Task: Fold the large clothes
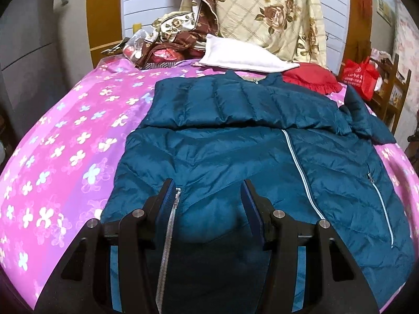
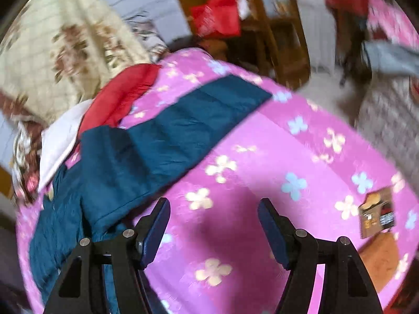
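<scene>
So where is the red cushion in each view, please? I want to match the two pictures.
Left wrist view: the red cushion lies at the upper right, on the far side of the blue jacket, beside the white pillow.
Right wrist view: the red cushion is at the upper left, though blurred.
Shared landmark: the pink flowered bedcover.

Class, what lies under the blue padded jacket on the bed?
The blue jacket lies on a pink flowered bedcover, visible around it. Whatever the jacket covers cannot be seen.
</scene>
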